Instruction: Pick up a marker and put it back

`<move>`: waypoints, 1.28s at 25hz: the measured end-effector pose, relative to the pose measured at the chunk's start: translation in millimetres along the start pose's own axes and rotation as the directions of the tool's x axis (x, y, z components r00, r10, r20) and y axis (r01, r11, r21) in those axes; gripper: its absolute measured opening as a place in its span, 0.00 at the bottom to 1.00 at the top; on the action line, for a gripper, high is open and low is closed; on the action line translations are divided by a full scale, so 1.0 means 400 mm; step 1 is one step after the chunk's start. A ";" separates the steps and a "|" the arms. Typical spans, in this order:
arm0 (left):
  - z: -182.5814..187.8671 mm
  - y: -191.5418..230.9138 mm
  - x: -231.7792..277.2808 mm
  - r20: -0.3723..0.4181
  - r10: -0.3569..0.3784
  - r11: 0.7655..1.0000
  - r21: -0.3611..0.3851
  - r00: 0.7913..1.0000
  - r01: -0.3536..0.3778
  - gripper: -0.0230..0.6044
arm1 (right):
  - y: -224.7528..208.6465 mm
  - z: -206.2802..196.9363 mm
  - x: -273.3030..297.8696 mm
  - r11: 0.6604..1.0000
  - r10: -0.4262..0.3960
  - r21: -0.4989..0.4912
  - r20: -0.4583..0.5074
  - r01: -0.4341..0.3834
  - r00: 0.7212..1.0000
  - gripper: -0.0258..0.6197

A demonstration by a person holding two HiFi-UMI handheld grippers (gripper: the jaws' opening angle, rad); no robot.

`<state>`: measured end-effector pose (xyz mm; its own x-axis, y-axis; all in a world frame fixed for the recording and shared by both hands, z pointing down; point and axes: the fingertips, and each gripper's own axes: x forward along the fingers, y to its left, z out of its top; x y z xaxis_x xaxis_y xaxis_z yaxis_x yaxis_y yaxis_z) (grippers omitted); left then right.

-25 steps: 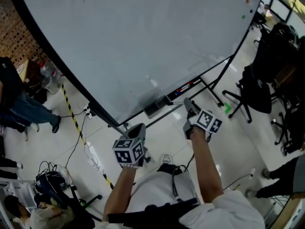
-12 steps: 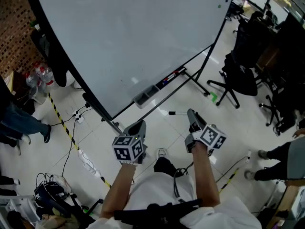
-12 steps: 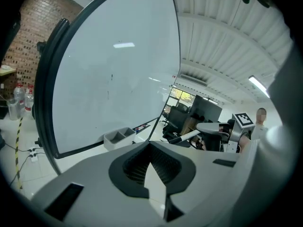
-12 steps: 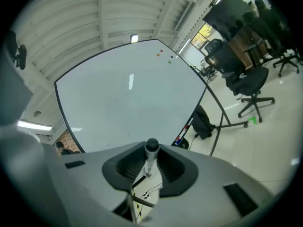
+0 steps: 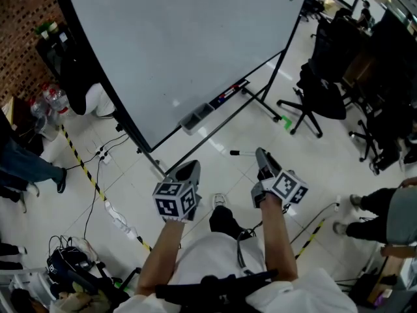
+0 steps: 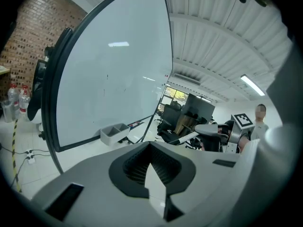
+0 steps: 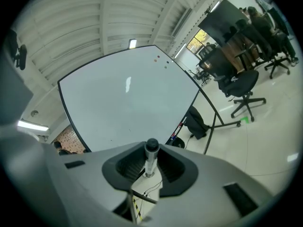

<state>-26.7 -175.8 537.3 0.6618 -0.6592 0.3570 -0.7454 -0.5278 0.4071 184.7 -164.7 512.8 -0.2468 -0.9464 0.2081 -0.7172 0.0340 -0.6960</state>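
The left gripper (image 5: 189, 172) is hanging with its jaws pressed together on nothing. The right gripper (image 5: 263, 156) is clamping the marker (image 5: 240, 153) near one end, with the marker's long axis running crosswise toward the left gripper and its dark-capped end standing free. The whiteboard's ledge (image 5: 210, 107), where I judge the marker belongs, is lying ahead and slightly left of the right gripper, well apart. The pens resting there are showing too small to tell apart.
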 end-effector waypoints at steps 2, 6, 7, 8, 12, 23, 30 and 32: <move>0.009 0.001 -0.005 0.006 0.000 1.000 0.008 1.000 0.000 0.03 | 0.008 -0.001 0.002 1.000 0.005 0.000 0.000 -0.005 1.000 0.17; 0.019 0.004 0.000 0.007 -0.001 1.000 -0.005 1.000 0.002 0.03 | 0.015 0.003 0.011 1.000 0.015 0.000 -0.001 -0.015 1.000 0.16; 0.020 0.005 0.003 0.007 -0.001 1.000 -0.012 1.000 0.001 0.03 | 0.014 0.005 0.015 1.000 0.017 -0.001 -0.001 -0.017 1.000 0.16; 0.021 0.007 0.006 0.009 -0.001 1.000 -0.020 1.000 0.001 0.03 | 0.013 0.007 0.019 1.000 0.018 0.000 -0.001 -0.018 1.000 0.16; 0.025 0.021 0.014 0.013 0.004 0.999 -0.045 1.000 -0.003 0.03 | 0.014 0.009 0.036 1.000 0.024 0.003 -0.002 -0.024 1.000 0.16; 0.051 0.059 0.042 0.006 0.072 0.996 -0.051 0.997 -0.071 0.03 | 0.008 0.046 0.178 0.998 0.061 -0.026 -0.058 -0.063 0.996 0.16; 0.099 0.115 0.076 0.023 0.153 0.986 -0.073 0.988 -0.151 0.03 | 0.017 0.082 0.354 0.991 0.112 -0.062 -0.133 -0.121 0.985 0.16; 0.106 0.127 0.087 0.029 0.175 0.982 -0.081 0.984 -0.172 0.03 | 0.015 0.084 0.405 0.988 0.123 -0.075 -0.160 -0.137 0.979 0.16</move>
<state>-45.1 -248.2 534.7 0.5189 -0.7564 0.3981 -0.8390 -0.3616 0.4066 162.2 -328.8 519.2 -0.4348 -0.8712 0.2281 -0.7234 0.1870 -0.6647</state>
